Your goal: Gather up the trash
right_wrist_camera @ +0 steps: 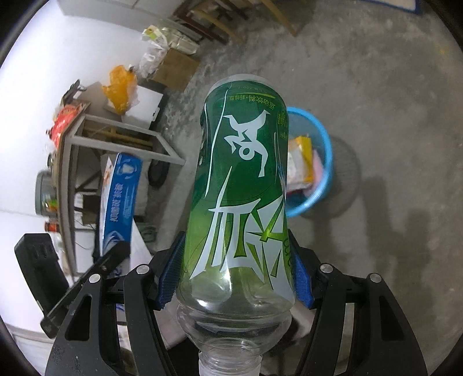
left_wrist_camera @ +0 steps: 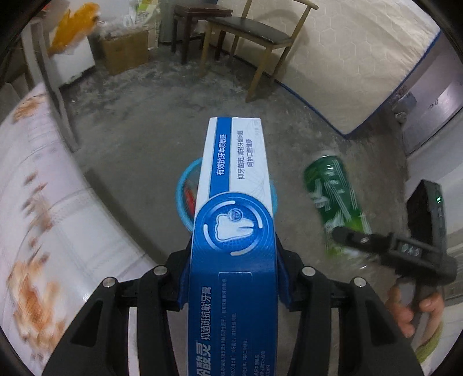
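The left gripper clamps a long blue and white toothpaste box between its blue pads, the box pointing forward and down over a grey concrete floor. Directly beyond the box, mostly hidden by it, sits a blue plastic basin on the floor; the right wrist view shows it already holding crumpled wrappers in yellow, pink and white.

The right gripper is closed on a clear plastic bottle with a green printed label, its neck toward the camera and its base pointing toward the basin. A hand grasps that gripper's handle.

The floor is dusty and streaked pale. A wooden chair with a dark seat stands at the far side beside a dark stool, and a white quilted mattress with a blue edge leans nearby. A cardboard box and a white box topped with an orange bag sit by the wall. A table covered with a white floral cloth curves along the left edge of the left wrist view.
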A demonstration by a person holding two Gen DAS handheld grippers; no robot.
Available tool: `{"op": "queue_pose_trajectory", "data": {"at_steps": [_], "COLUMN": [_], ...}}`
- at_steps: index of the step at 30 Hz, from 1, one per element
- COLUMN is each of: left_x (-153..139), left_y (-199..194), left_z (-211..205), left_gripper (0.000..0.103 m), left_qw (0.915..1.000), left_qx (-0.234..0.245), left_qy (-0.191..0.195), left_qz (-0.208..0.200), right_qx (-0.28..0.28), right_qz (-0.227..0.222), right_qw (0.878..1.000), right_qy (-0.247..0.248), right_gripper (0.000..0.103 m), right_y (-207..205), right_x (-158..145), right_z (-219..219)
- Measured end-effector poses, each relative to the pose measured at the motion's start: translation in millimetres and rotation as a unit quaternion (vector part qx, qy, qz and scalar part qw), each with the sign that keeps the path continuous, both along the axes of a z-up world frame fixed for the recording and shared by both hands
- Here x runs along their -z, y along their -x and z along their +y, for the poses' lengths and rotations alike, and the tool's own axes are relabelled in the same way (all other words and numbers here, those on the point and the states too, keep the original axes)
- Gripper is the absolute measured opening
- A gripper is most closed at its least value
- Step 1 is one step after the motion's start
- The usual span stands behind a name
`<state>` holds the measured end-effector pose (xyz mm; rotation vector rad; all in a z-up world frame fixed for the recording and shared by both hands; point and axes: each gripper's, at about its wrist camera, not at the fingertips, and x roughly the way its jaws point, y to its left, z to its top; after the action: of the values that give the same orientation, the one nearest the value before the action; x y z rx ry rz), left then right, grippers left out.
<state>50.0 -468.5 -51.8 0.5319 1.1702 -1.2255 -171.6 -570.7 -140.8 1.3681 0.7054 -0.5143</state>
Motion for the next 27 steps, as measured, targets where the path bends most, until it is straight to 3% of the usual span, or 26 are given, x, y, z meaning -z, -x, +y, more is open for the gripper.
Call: {"op": "queue_pose_trajectory", "data": {"at_steps": [1, 3, 4, 7, 14, 17, 22, 27], "left_x": [1.8, 6.4, 9.4, 14.2, 8.3, -1.2, -23.1, -49.4], "left_y": [-3.3, -8.3, -12.8, -27.4, -25.8, -20.8, -14.7, -9.8], "left_z": [-14.4, -37.4, -45.9, -45.0, 3.0, 21.5, 57.1, 96.1], "left_gripper": [0.047, 0.060, 0.071, 0.071, 0.071, 0.071, 0.071, 0.078], "left_qw": [0.9999, 0.9997, 0.9996, 0.9982, 0.9974, 0.9978, 0.9973, 0.9953], "left_qx": [-0.004, -0.011, -0.023, -0.053, -0.058, -0.053, -0.054, -0.053], "left_qy": [0.008, 0.013, 0.009, 0.003, 0.015, 0.026, 0.049, 0.078], "left_qz": [0.009, 0.017, 0.016, 0.027, 0.041, 0.029, 0.008, -0.018], "right_qx": [0.002, 0.005, 0.007, 0.016, 0.002, 0.004, 0.007, -0.012], "right_qz": [-0.005, -0.009, 0.000, 0.060, 0.088, 0.091, 0.095, 0.096], "right_qw": [1.000, 1.000, 1.000, 0.998, 0.995, 0.995, 0.995, 0.992], "right_qy": [-0.004, 0.006, 0.012, 0.021, 0.035, 0.031, 0.042, 0.077], "right_gripper": [0.063, 0.071, 0.080, 0.081, 0.077, 0.076, 0.076, 0.076], "right_y": [-6.1, -25.3, -33.1, -47.9, -42.4, -40.6, -25.6, -21.9], "right_x": [2.5, 8.9, 14.2, 35.0, 55.3, 59.5, 52.5, 31.7], "right_z": [-8.2, -30.0, -39.9, -54.4, -29.6, -27.0, -15.8, 5.4]}}
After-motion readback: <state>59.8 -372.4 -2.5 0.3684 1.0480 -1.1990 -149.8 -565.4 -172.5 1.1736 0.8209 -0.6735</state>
